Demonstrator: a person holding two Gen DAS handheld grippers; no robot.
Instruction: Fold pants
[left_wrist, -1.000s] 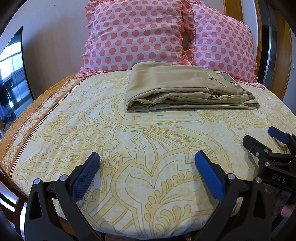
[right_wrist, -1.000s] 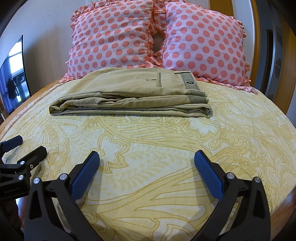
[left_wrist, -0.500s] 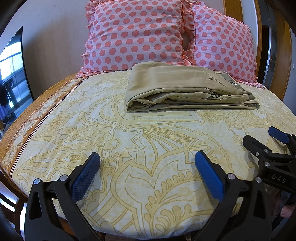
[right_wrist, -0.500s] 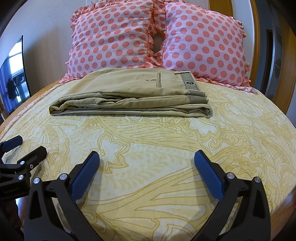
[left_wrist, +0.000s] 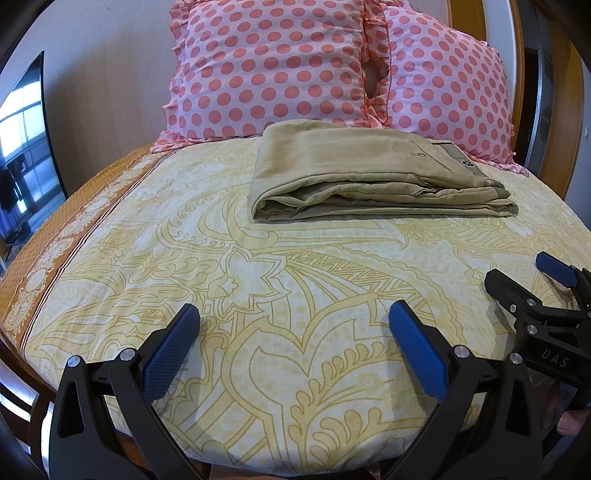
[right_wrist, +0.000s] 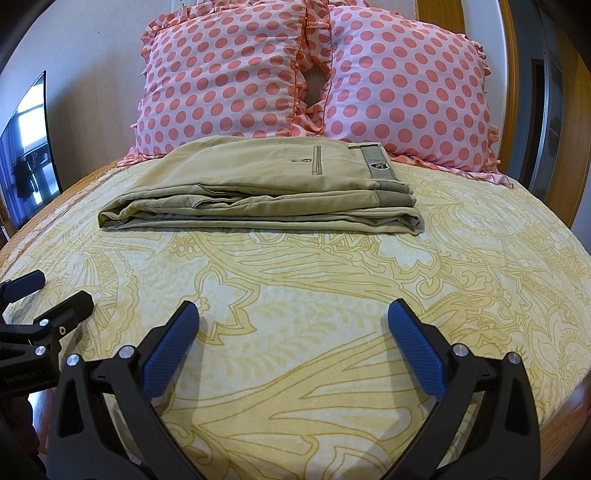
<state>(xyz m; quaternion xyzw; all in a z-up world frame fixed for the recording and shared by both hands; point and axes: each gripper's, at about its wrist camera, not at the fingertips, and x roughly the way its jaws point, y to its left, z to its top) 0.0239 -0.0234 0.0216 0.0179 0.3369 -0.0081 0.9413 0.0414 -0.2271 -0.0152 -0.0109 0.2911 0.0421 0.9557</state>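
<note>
The khaki pants lie folded in a flat rectangular stack on the bed, in front of the pillows; they also show in the right wrist view, waistband and back pocket on top at the right. My left gripper is open and empty, low over the near part of the bed, well short of the pants. My right gripper is open and empty, likewise near the bed's front edge. Each gripper shows in the other's view: the right one at the right edge, the left one at the left edge.
The bed has a yellow patterned sheet with an orange border at the left. Two pink polka-dot pillows lean against the wall behind the pants. A dark TV screen stands at the left, a wooden frame at the right.
</note>
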